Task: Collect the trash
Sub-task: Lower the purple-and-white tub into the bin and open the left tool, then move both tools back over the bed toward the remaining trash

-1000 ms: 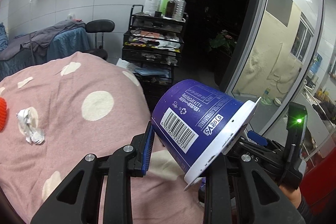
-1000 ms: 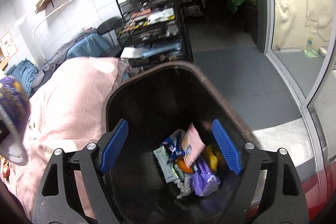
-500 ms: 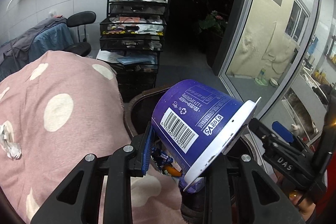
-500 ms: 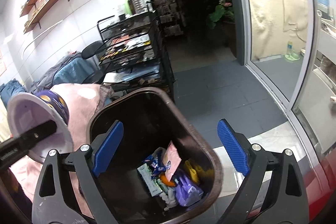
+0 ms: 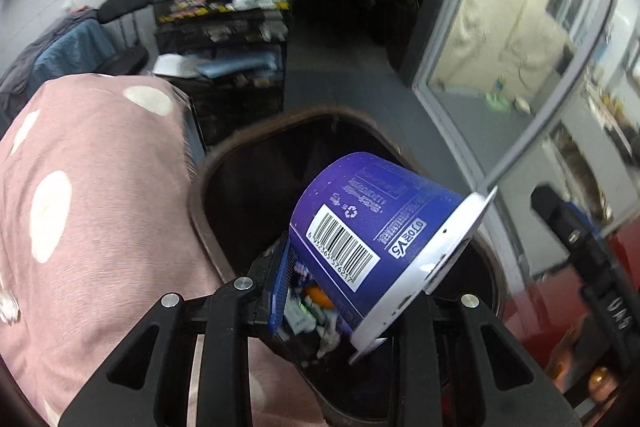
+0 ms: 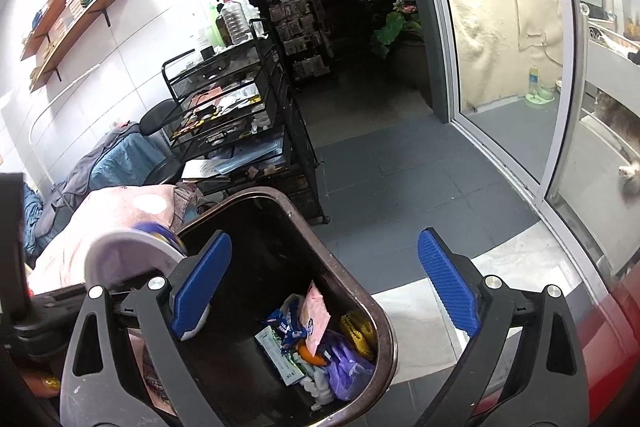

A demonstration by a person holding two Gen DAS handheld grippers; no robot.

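My left gripper [image 5: 352,291] is shut on a purple cup [image 5: 372,227] with a white rim and a barcode. It holds the cup tilted over the open mouth of a dark brown trash bin [image 5: 256,131]. Wrappers and other trash [image 5: 308,311] lie at the bin's bottom. In the right wrist view the cup's white rim [image 6: 128,251] shows at the left, at the bin's [image 6: 384,331] left edge. My right gripper [image 6: 320,291] is open and empty above the bin, over several wrappers [image 6: 312,339].
A pink spotted blanket [image 5: 92,211] lies left of the bin. A black wire rack [image 6: 236,115] with bottles stands behind it, next to a chair [image 5: 124,27] with clothes. A glass door [image 6: 512,67] is on the right, with grey floor tiles [image 6: 400,171] beyond the bin.
My left gripper has swung right from the blanket with the cup and now holds it over the bin. My right gripper has lifted a little above the bin.
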